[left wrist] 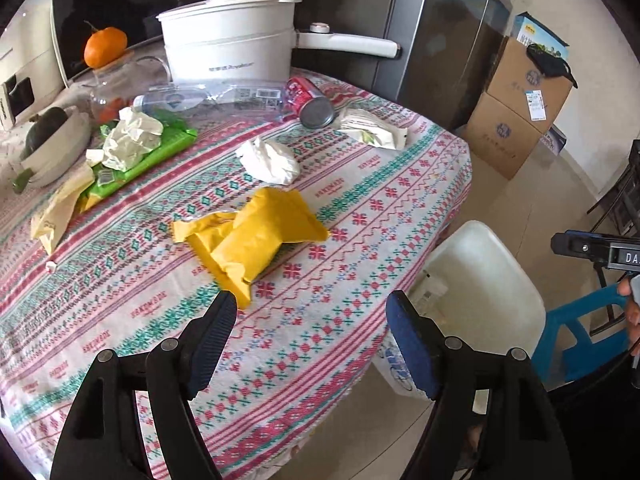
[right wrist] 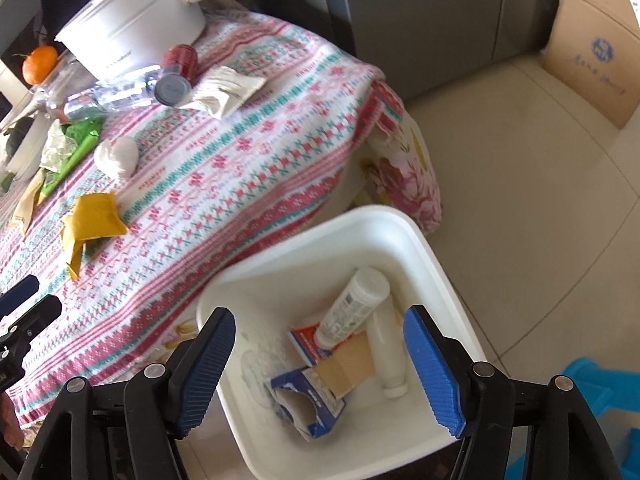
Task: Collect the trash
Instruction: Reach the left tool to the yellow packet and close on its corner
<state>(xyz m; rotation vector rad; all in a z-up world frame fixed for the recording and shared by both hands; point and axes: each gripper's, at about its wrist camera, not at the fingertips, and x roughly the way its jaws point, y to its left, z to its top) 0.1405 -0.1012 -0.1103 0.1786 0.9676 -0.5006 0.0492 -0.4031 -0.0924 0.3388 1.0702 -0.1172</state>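
Note:
My left gripper (left wrist: 312,304) is open and empty above the patterned tablecloth (left wrist: 340,280), just short of a crumpled yellow bag (left wrist: 256,236). Beyond it lie a white crumpled tissue (left wrist: 270,160), a red can (left wrist: 310,102) on its side, a white wrapper (left wrist: 376,130) and a clear plastic bottle (left wrist: 176,100). My right gripper (right wrist: 320,320) is open and empty over a white bin (right wrist: 440,272) on the floor beside the table. The bin holds a white bottle (right wrist: 352,306), a second white bottle (right wrist: 386,356) and torn cartons (right wrist: 308,400). The yellow bag (right wrist: 94,216) also shows in the right wrist view.
A white pot (left wrist: 228,48), an orange (left wrist: 105,46), a green packet with crumpled paper (left wrist: 136,148) and a bowl (left wrist: 52,152) crowd the table's far side. Cardboard boxes (left wrist: 520,108) stand by the fridge (left wrist: 432,40). A blue stool (left wrist: 584,320) stands beside the bin (left wrist: 480,280).

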